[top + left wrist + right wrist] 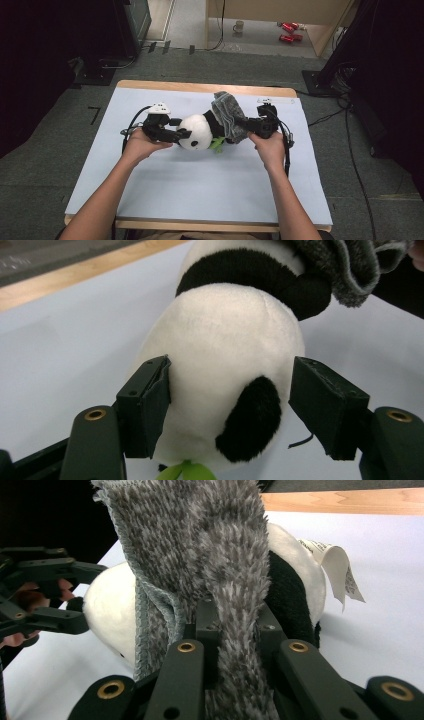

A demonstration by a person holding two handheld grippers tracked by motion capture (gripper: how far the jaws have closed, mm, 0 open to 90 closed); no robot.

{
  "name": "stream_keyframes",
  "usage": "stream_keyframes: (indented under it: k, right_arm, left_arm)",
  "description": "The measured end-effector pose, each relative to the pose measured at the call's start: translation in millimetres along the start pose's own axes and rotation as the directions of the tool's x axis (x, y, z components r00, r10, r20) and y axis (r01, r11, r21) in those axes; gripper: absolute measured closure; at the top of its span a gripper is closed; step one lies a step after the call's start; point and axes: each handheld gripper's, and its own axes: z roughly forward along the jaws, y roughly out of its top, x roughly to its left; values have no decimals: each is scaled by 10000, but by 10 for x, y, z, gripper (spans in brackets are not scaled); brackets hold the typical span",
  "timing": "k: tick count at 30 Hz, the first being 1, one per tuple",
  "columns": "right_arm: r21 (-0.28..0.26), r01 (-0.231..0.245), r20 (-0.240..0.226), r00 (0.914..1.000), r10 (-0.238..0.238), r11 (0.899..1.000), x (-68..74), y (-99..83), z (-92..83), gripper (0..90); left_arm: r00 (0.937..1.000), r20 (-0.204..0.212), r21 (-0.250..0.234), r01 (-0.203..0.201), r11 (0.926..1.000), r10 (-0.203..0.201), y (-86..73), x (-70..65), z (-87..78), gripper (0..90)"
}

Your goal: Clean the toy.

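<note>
Here, toy panda (200, 131) lying on side mid-table, long axis left-right, head at left, rear at right. Grey fuzzy cloth (227, 116) draped over rear, pinched tight by right gripper (248, 125). Left gripper (186, 133) released, jaws spread either side of head; left hand nearer head.
</note>
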Motion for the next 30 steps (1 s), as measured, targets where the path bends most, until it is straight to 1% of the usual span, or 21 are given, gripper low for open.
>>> stream_keyframes:
  k: [1, 2, 3, 4, 5, 6, 8, 10, 13, 14, 17, 18, 19, 21, 22, 23, 25, 27, 28, 29, 30]
  right_arm:
    - [-10, -6, -12, 10000, 5, 10000, 1, 1, 1, 796]
    - [-26, 4, -10, 10000, -4, 10000, 4, 3, 1, 796]
    - [-20, 23, -8, 10000, -23, 10000, 10, 4, 1, 796]
    - [-32, 47, 13, 10000, -47, 10000, 17, 5, 2, 796]
    - [-52, 77, 35, 10000, -77, 10000, 22, 7, -2, 796]
    - [-78, 73, 34, 10000, -73, 9999, 30, 10, -9, 796]
    - [-116, 121, 48, 9999, -121, 9999, 42, 18, -25, 796]
    - [-203, 157, 46, 9999, -156, 9997, 59, 28, -44, 796]
    - [-388, 209, -55, 9998, -211, 9990, 90, 48, -91, 796]
    - [-461, 229, -123, 9996, -235, 9987, 107, 59, -114, 796]
    - [-742, 351, -390, 9985, -380, 9966, 192, 105, -205, 796]
    - [-860, 417, -527, 9975, -463, 9954, 234, 120, -235, 796]
    - [-933, 472, -689, 9962, -537, 9945, 284, 131, -259, 795]
    - [-994, 667, -993, 9921, -766, 9928, 400, 137, -276, 795]
    - [-932, 784, -1144, 9894, -889, 9926, 466, 131, -267, 796]
    - [-836, 950, -1293, 9860, -1053, 9920, 533, 118, -242, 796]
    - [-496, 1307, -1577, 9779, -1370, 9902, 672, 69, -155, 796]
    - [-26, 1745, -1809, 9683, -1721, 9846, 806, -1, -36, 796]
    - [261, 1967, -1900, 9636, -1883, 9801, 867, -38, 24, 796]
    - [510, 2158, -1941, 9599, -2022, 9751, 927, -78, 81, 796]
    - [761, 2425, -1980, 9543, -2236, 9672, 984, -116, 137, 796]
  left_arm:
    - [9999, -97, 157, -115, 9998, 116, 8, 2, 24, 316]
    - [9993, -320, 221, -188, 9996, 195, 16, 0, 37, 337]
    - [9992, -384, 256, -119, 9996, 129, 24, 3, 43, 361]
    - [9990, -425, 306, -122, 9995, 135, 27, 2, 46, 410]
    - [9980, -578, 368, -239, 9990, 260, 26, -4, 45, 458]
    - [9974, -687, 425, -180, 9989, 209, 29, -10, 46, 505]
    - [9968, -803, 473, -12, 9989, 50, 34, -23, 49, 617]
    - [9962, -858, 349, 152, 9993, -122, 30, -33, 49, 707]
    - [9957, -586, -30, 724, 9974, -724, 18, -12, 14, 770]
    - [9937, -395, -242, 1039, 9943, -1048, 18, 3, -7, 777]
    - [9847, -53, -936, 1728, 9805, -1740, 48, 17, -104, 787]
    - [9801, 59, -1111, 1977, 9739, -1983, 61, 15, -134, 787]
    - [9758, 44, -1272, 2173, 9678, -2185, 71, 14, -161, 787]
    - [9615, 260, -1611, 2741, 9481, -2736, 85, 17, -214, 786]
    - [9530, 369, -1791, 3023, 9362, -3007, 88, 19, -239, 786]
    - [9475, 492, -1864, 3195, 9290, -3160, 94, 18, -260, 785]
    - [9377, 557, -2028, 3470, 9157, -3431, 93, 8, -290, 783]
    - [9258, 573, -2177, 3769, 9003, -3737, 74, 4, -307, 780]
    - [9209, 614, -2155, 3888, 8958, -3849, 60, 7, -312, 779]
    - [9148, 609, -2242, 4024, 8876, -3993, 45, 4, -317, 778]
    - [9103, 704, -2278, 4129, 8818, -4080, 29, 5, -320, 778]
